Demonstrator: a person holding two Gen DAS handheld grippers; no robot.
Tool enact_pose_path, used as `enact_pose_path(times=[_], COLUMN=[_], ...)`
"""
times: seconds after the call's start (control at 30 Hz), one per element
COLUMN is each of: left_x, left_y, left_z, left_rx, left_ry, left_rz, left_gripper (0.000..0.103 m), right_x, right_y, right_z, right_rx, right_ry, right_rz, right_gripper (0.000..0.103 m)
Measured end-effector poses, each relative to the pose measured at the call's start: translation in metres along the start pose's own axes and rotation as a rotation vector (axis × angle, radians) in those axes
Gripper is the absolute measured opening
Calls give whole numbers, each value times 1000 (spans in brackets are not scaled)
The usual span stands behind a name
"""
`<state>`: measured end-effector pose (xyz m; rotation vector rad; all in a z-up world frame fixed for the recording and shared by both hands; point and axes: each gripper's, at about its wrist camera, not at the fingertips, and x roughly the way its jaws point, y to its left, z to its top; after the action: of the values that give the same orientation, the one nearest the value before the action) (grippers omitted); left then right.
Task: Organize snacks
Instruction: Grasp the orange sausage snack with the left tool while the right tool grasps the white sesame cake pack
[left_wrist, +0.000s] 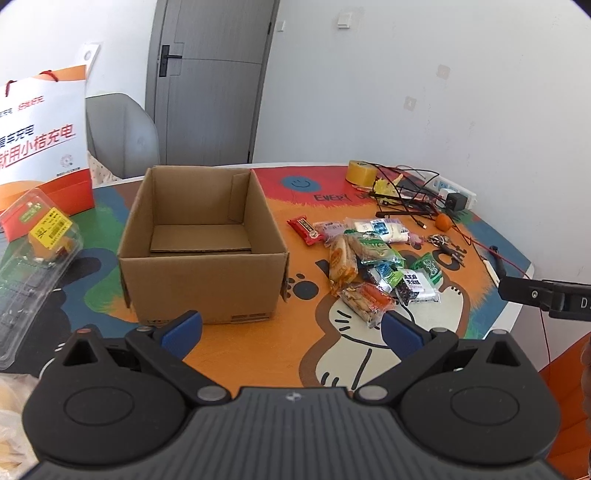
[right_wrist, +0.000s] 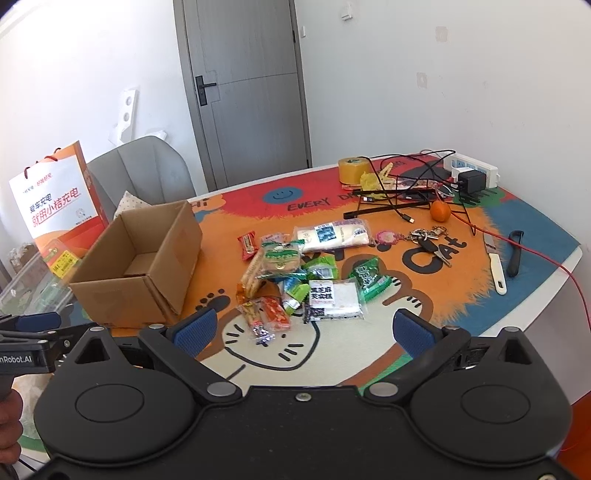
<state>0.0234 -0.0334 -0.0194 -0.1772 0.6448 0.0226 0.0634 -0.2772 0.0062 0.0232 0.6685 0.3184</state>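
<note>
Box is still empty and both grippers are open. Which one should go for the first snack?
Probably the right gripper: the snack pile lies just beyond its open fingers. The left gripper faces the cardboard box, with the pile off toward its right finger.

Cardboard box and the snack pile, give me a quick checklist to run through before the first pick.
1. Cardboard box open and upright, nothing inside but a loose cardboard flap: ok.
2. Left gripper open, holding nothing: ok.
3. Right gripper open, holding nothing: ok.
4. Snack pile in view on the table mat, beside the box: ok.
5. Snacks lying apart for a clean grasp: not ok, several packets overlap.
6. Non-snack clutter clear of the pile: not ok, the keys lie close to it.
</note>
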Motion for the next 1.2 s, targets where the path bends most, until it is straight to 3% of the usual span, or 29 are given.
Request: enact_pose_path(times=[0.6,1.2], left_x=[51,127], left_y=[-33,-53], left_z=[8,6], left_rx=[17,-15], left_ry=[-6,104], left_rz=[-33,-14], left_gripper=[102,101], right_x=[41,103], right_y=[-41,-61], right_z=[-15,-24], right_rx=[56,92], right_ry=[18,44], right_rz=[-26,14], right_gripper=[103,103])
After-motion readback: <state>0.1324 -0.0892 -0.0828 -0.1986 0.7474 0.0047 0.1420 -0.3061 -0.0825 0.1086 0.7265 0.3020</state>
